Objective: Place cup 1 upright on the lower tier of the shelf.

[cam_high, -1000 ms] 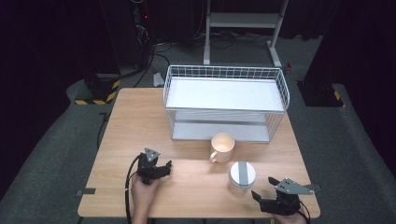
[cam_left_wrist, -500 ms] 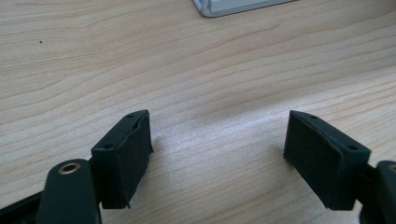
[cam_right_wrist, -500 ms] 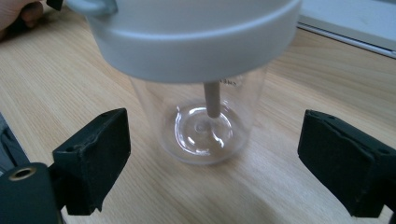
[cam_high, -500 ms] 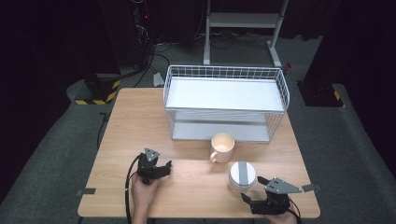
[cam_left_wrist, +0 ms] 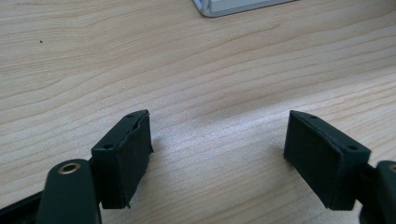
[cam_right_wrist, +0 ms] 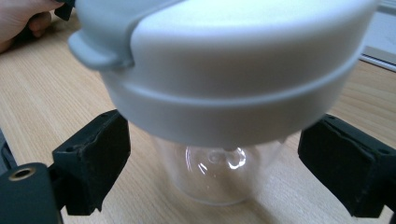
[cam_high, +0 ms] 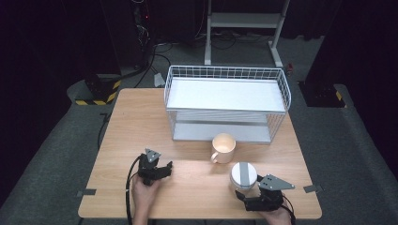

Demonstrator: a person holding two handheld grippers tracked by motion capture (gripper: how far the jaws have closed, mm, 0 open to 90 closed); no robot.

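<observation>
Right gripper view: our right gripper (cam_right_wrist: 212, 172) has its jaws apart either side of the clear lidded cup (cam_right_wrist: 219, 88), no label readable. Lower left, our left gripper (cam_high: 157, 168) gapes over bare table (cam_high: 136, 117); mug (cam_high: 224, 147) and wire rack (cam_high: 227, 103) beyond.

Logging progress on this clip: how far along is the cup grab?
Done: the right gripper has reached the lidded clear cup, its jaws open on either side of the cup's clear body below the white lid. In hand: nothing is gripped yet. The left gripper sits open over bare table. Left: closing on the cup and lifting. The mug and wire rack look untouched.
</observation>
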